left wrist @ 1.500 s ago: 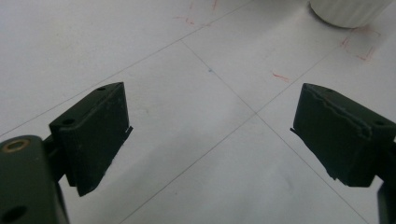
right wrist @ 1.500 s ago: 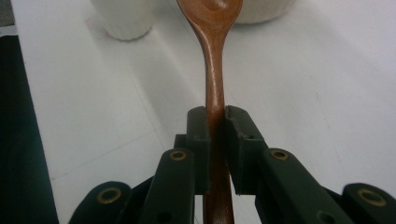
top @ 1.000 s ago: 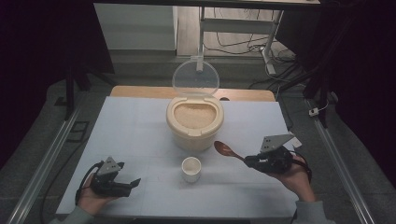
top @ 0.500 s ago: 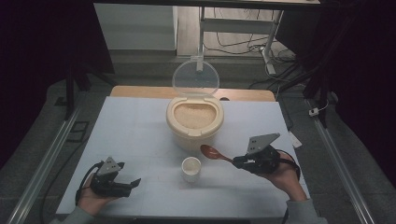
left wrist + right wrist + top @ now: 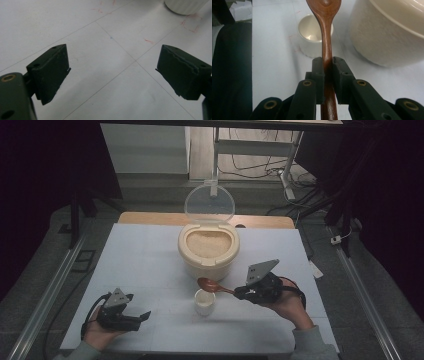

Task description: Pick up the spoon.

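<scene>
My right gripper [image 5: 242, 292] [image 5: 327, 65] is shut on the handle of a brown wooden spoon [image 5: 212, 285] [image 5: 325, 30]. The spoon's bowl hangs just above a small white cup [image 5: 204, 302] [image 5: 312, 37] at the table's middle front. Behind the cup stands a cream rice container [image 5: 208, 249] [image 5: 392, 32] full of rice, with its clear lid [image 5: 209, 203] tipped up and back. At the front left my left gripper [image 5: 145, 315] [image 5: 112, 72] rests open on the white tabletop [image 5: 145, 265], with bare table between its fingers.
The white table ends in a wooden strip [image 5: 150, 218] at the back. Metal rails [image 5: 47, 295] run along both sides. A white tag [image 5: 316, 269] lies at the right edge. Red pen marks [image 5: 148, 40] show on the tabletop near the cup.
My right gripper has carried the spoon leftward, from beside the container to above the cup. The left gripper has stayed where it was.
</scene>
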`<state>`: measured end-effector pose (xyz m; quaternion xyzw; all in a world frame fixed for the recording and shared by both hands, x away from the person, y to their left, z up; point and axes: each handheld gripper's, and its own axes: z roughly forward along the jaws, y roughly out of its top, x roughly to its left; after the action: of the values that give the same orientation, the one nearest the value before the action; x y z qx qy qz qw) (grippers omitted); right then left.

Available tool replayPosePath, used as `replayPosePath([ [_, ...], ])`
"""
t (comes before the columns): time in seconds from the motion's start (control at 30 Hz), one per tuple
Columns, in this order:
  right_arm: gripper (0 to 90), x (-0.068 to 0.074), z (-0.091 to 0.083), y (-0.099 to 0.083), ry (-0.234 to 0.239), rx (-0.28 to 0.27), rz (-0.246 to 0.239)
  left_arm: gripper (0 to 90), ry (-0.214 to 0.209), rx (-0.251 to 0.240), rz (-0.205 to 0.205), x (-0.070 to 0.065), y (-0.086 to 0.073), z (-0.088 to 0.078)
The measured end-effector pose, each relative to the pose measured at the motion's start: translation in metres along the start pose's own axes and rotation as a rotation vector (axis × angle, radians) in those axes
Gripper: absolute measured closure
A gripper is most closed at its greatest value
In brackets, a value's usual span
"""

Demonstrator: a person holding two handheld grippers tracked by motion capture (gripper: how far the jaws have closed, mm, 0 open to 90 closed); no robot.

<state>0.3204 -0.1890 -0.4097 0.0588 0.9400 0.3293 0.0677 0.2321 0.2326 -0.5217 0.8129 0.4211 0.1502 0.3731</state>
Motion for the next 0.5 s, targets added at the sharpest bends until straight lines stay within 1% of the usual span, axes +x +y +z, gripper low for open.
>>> replayPosePath([
  [0.03,80.2,0.0,0.0,0.0,0.0,0.0,0.0,10.7,-0.001,0.001,0.0,0.0,0.0,0.0],
  [0.1,80.1,0.001,0.006,0.005,0.005,0.007,-0.015,10.7,-0.001,0.002,0.001,0.0,0.0,0.001],
  [0.17,80.1,0.002,0.007,0.007,0.01,0.005,-0.02,10.7,-0.001,0.003,0.001,0.0,0.0,0.001],
  [0.2,80.2,0.002,0.01,0.009,0.015,0.001,-0.027,10.7,-0.001,0.003,0.0,0.0,0.0,0.001],
  [0.27,80.1,0.003,0.012,0.011,0.017,0.006,-0.026,10.7,0.0,0.002,0.001,0.001,0.0,0.0],
  [0.3,80.1,0.005,0.016,0.013,0.021,0.005,-0.033,10.7,0.0,0.003,0.002,0.001,0.0,0.0],
  [0.33,80.1,0.005,0.016,0.013,0.021,0.005,-0.033,10.7,0.0,0.003,0.002,0.0,0.0,0.0],
  [0.37,80.1,0.006,0.019,0.015,0.023,0.014,-0.044,10.7,0.0,0.003,0.002,0.0,0.0,0.0],
  [0.5,80.1,0.008,0.024,0.018,0.031,0.012,-0.05,10.7,0.0,0.003,0.003,0.0,0.0,0.0],
])
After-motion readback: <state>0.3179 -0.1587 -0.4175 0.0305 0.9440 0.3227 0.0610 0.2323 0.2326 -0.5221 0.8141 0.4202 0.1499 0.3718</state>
